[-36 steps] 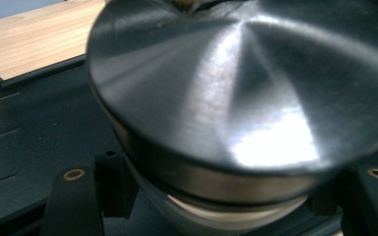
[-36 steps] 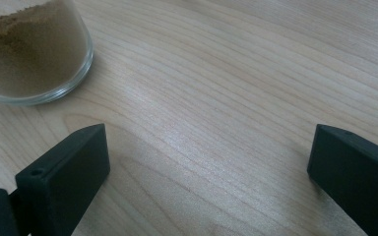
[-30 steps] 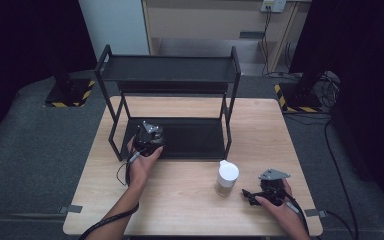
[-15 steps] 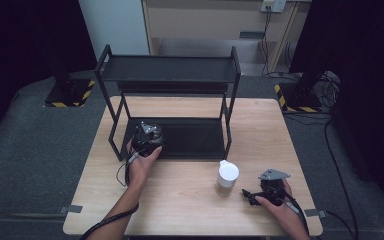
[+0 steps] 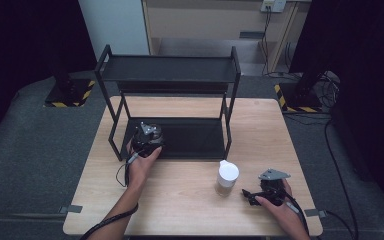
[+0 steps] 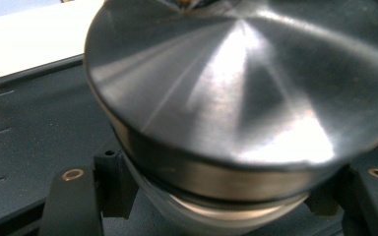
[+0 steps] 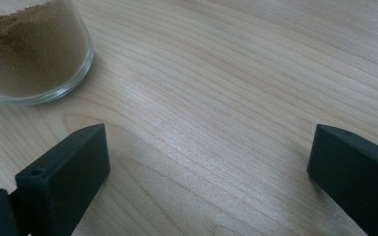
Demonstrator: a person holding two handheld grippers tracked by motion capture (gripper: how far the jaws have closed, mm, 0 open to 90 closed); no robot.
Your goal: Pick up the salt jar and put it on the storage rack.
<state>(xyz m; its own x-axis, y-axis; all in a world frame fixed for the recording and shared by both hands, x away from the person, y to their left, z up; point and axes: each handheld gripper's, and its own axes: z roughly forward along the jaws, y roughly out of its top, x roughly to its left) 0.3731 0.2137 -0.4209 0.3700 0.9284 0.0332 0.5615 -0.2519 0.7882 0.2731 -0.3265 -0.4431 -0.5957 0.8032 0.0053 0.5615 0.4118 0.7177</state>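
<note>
Two jars: left gripper (image 5: 147, 136) pinches a round jar (image 6: 236, 98) with brushed-metal lid over the black shelf (image 5: 190, 137); right gripper (image 5: 252, 196) spread, beside a glass jar (image 5: 227, 177) of brown powder.

1. The two-tier rack (image 5: 167, 75) stands on the table (image 5: 190, 210), toward its far edge.
2. A metal-lidded jar (image 6: 236, 98) sits on the rack's lower shelf, at its left end.
3. A capped jar of powder (image 5: 227, 177) stands in front of the rack, near the table's front right corner.
</note>
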